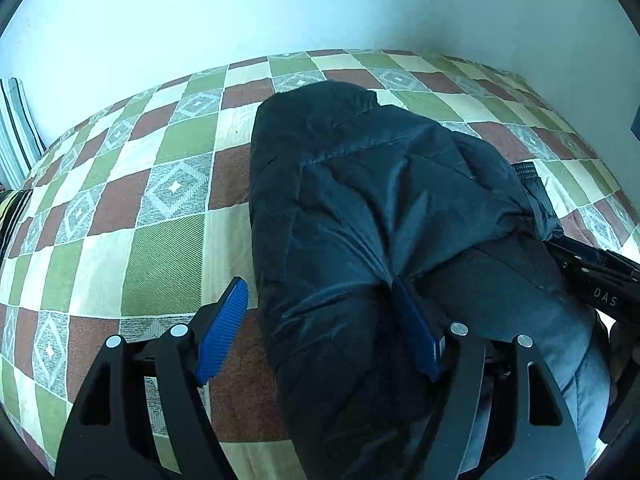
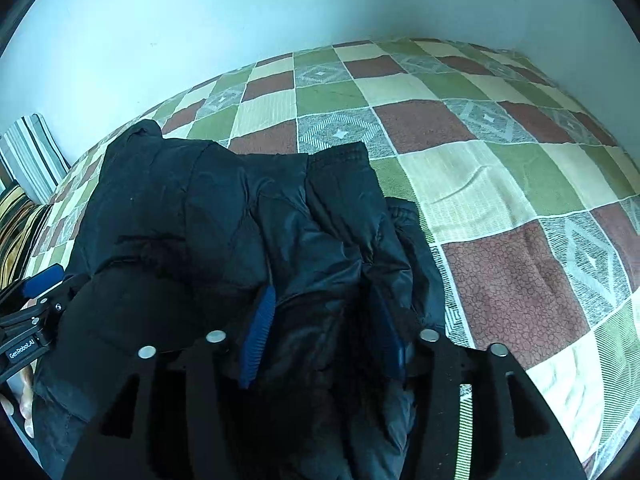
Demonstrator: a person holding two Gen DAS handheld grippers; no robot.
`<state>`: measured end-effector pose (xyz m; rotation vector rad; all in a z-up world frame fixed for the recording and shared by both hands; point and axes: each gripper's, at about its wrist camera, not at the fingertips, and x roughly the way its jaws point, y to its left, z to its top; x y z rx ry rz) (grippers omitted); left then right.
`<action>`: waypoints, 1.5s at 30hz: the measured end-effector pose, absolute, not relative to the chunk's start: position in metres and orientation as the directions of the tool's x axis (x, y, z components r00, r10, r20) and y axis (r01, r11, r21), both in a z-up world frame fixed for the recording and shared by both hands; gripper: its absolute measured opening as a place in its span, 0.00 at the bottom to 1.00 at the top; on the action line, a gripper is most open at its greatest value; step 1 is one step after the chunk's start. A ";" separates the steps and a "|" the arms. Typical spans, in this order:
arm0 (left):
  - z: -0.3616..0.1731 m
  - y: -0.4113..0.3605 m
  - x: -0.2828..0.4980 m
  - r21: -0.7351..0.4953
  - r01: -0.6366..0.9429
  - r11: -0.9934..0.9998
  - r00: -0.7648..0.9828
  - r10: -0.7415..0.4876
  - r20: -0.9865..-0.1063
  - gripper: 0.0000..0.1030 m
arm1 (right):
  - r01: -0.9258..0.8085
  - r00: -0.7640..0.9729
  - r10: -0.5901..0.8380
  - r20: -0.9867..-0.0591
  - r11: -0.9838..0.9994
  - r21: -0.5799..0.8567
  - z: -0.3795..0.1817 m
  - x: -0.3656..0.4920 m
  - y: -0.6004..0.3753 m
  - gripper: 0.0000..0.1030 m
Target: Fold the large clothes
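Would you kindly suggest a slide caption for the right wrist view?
Right gripper straddles a bunched fold of the dark puffer jacket lying on the checkered bedspread.

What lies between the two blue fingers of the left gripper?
In the left wrist view, a fold of the dark jacket fills part of the open left gripper; checkered bedspread shows beneath.

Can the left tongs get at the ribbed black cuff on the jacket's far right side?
Probably not directly: the bulky dark padded jacket lies between the left tongs and the ribbed black cuff.
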<state>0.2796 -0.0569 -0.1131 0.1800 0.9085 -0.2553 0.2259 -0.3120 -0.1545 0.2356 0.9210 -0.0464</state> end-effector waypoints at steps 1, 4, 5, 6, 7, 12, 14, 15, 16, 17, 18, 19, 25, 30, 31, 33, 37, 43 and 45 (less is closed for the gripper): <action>-0.111 -0.056 0.278 0.046 0.292 0.955 0.590 -0.143 -0.795 0.73 | 0.140 0.610 0.057 -0.790 0.974 0.179 -0.153 0.224 -0.312 0.54; -0.107 -0.053 0.274 0.032 0.286 0.958 0.591 -0.151 -0.792 0.77 | 0.141 0.616 0.055 -0.786 0.974 0.179 -0.150 0.221 -0.314 0.61; -0.106 -0.052 0.273 0.025 0.284 0.958 0.589 -0.154 -0.793 0.77 | 0.141 0.618 0.058 -0.784 0.973 0.183 -0.148 0.219 -0.315 0.63; -0.104 -0.051 0.272 0.016 0.284 0.959 0.587 -0.160 -0.793 0.78 | 0.139 0.620 0.062 -0.782 0.972 0.188 -0.147 0.217 -0.315 0.64; -0.102 -0.049 0.270 0.005 0.282 0.959 0.587 -0.169 -0.792 0.78 | 0.138 0.621 0.065 -0.781 0.972 0.191 -0.145 0.216 -0.316 0.65; -0.091 -0.041 0.261 -0.016 0.282 0.959 0.598 -0.189 -0.779 0.80 | 0.129 0.631 0.081 -0.772 0.970 0.207 -0.136 0.206 -0.319 0.68; -0.086 -0.036 0.255 -0.022 0.285 0.958 0.607 -0.198 -0.770 0.81 | 0.124 0.638 0.091 -0.765 0.968 0.219 -0.131 0.200 -0.320 0.70; -0.084 -0.033 0.252 -0.027 0.283 0.959 0.613 -0.203 -0.763 0.82 | 0.122 0.642 0.095 -0.761 0.967 0.223 -0.129 0.197 -0.320 0.72; -0.082 -0.029 0.248 -0.034 0.280 0.959 0.619 -0.207 -0.757 0.83 | 0.120 0.649 0.098 -0.755 0.966 0.229 -0.125 0.193 -0.322 0.72; -0.080 -0.026 0.246 -0.040 0.278 0.960 0.623 -0.211 -0.753 0.83 | 0.119 0.653 0.099 -0.751 0.966 0.231 -0.122 0.189 -0.323 0.72; -0.079 -0.021 0.243 -0.047 0.273 0.961 0.626 -0.214 -0.750 0.83 | 0.118 0.658 0.101 -0.747 0.965 0.234 -0.119 0.184 -0.325 0.72; -0.078 -0.016 0.239 -0.055 0.265 0.963 0.627 -0.216 -0.749 0.83 | 0.119 0.660 0.101 -0.745 0.965 0.235 -0.117 0.181 -0.326 0.72; -0.073 0.007 0.207 -0.090 0.209 0.974 0.649 -0.207 -0.732 0.84 | 0.141 0.683 0.098 -0.724 0.954 0.263 -0.103 0.146 -0.331 0.72; -0.068 0.011 0.169 -0.070 0.192 0.979 0.675 -0.183 -0.715 0.84 | 0.151 0.705 0.079 -0.705 0.954 0.258 -0.090 0.112 -0.321 0.72; -0.067 0.010 0.161 -0.070 0.191 0.979 0.680 -0.183 -0.710 0.84 | 0.151 0.710 0.078 -0.700 0.954 0.258 -0.088 0.108 -0.320 0.72; -0.066 0.009 0.149 -0.069 0.183 0.981 0.685 -0.178 -0.707 0.86 | 0.150 0.720 0.071 -0.690 0.955 0.255 -0.083 0.094 -0.313 0.72; -0.065 0.003 0.123 -0.069 0.167 0.983 0.691 -0.167 -0.703 0.89 | 0.145 0.726 0.042 -0.687 0.966 0.213 -0.079 0.076 -0.299 0.72; -0.052 -0.009 0.091 -0.046 0.188 0.981 0.724 -0.170 -0.669 0.90 | 0.135 0.739 0.010 -0.674 0.977 0.163 -0.074 0.049 -0.277 0.77; -0.046 -0.013 0.081 -0.029 0.192 0.981 0.740 -0.164 -0.653 0.90 | 0.125 0.744 0.000 -0.668 0.982 0.139 -0.071 0.041 -0.270 0.78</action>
